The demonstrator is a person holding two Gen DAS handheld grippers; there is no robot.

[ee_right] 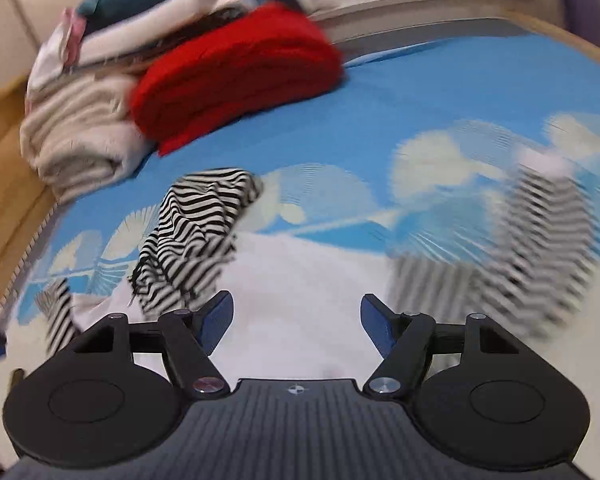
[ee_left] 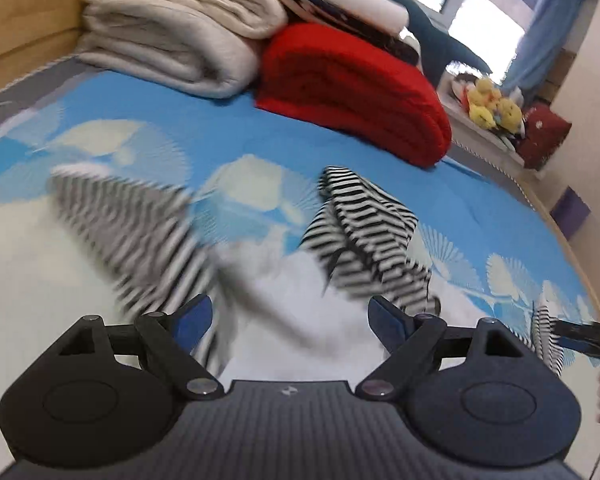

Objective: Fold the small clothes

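A small garment with a white body [ee_left: 308,300] and black-and-white striped sleeves lies on the blue bed sheet [ee_left: 236,128]. One sleeve [ee_left: 364,232] is bunched up; the other sleeve [ee_left: 132,236] is spread out and blurred. My left gripper [ee_left: 290,320] is open and empty over the white body. My right gripper [ee_right: 298,320] is open and empty over the same white body [ee_right: 300,280], with the bunched sleeve [ee_right: 196,224] to its left and the blurred sleeve [ee_right: 540,232] to its right. The right gripper's tip shows at the left wrist view's right edge [ee_left: 580,338].
A folded red blanket [ee_left: 352,92] and a folded cream blanket [ee_left: 172,28] lie at the far end of the bed, with more bedding stacked on them. Yellow plush toys [ee_left: 492,104] sit on a sill by the window. A wooden bed frame [ee_right: 4,184] runs along the side.
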